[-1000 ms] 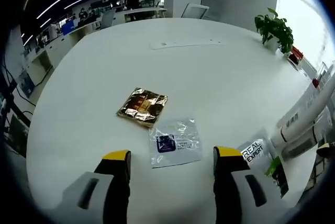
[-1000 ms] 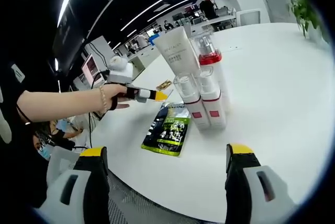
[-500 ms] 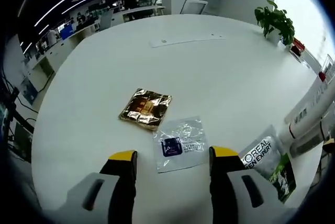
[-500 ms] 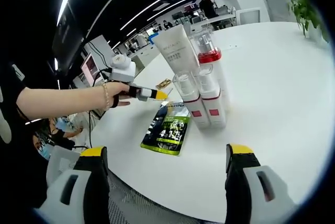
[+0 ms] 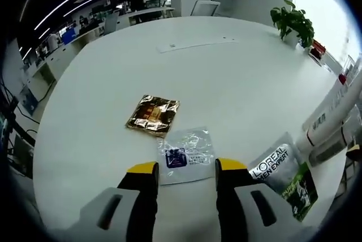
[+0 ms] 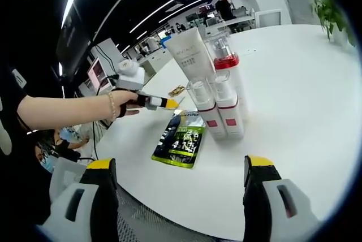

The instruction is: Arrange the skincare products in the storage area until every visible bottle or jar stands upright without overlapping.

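A: Left gripper [image 5: 182,169]?
B: I log jaws moderately apart, empty, tips at the near edge of the clear sachet [image 5: 185,154]; gold sachet [image 5: 153,115] just beyond.
A: Right gripper [image 6: 181,165]?
B: Jaws wide, holding nothing. Bottles [image 6: 218,103] upright, clustered near the table [image 6: 300,83] edge, green pouch [image 6: 182,139] flat beside; open tabletop beyond.

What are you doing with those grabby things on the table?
A person is tidying skincare things on a white table. The left gripper is open over a clear sachet, beside a gold sachet and a green pouch. The right gripper waits open near four upright bottles.
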The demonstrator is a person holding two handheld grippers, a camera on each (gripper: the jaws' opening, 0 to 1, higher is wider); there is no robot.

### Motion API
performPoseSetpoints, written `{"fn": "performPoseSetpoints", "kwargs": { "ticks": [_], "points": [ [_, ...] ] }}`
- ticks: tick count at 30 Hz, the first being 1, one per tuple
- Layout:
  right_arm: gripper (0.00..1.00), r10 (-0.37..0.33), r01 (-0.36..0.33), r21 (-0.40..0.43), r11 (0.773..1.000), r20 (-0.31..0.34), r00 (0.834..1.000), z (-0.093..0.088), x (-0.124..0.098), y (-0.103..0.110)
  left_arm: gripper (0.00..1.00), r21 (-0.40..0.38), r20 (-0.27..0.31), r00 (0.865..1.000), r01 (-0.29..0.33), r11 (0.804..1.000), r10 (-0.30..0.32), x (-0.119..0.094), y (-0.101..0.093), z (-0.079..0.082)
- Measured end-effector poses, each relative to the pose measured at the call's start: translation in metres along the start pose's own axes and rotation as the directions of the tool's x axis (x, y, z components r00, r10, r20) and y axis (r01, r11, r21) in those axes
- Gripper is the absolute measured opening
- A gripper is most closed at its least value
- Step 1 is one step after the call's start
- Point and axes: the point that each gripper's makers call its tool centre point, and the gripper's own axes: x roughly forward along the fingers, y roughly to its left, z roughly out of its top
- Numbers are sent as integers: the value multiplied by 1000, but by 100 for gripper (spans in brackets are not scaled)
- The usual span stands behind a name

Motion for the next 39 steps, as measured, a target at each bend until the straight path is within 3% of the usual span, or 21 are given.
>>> {"fn": "performPoseSetpoints", "kwargs": {
  "ticks": [6, 13, 24, 39],
  "points": [
    [93, 7, -7, -7, 1000, -1, 1000, 0, 0, 2, 39, 16, 52, 998, 24, 1000, -25, -15, -8, 2],
    [92, 11, -10, -12, 1000, 7, 1000, 2, -1, 2, 39, 21, 71, 997, 31, 999, -33, -25, -10, 0],
    [88, 22, -21, -21, 1000, 28, 999, 8, -4, 6, 39, 56, 145, 987, 67, 996, -75, -67, -24, -1],
    [79, 115, -110, -76, 991, 60, 992, 23, -1, 44, 39, 157, 233, 961, 114, 981, -149, -125, -51, 0]
  ]
}}
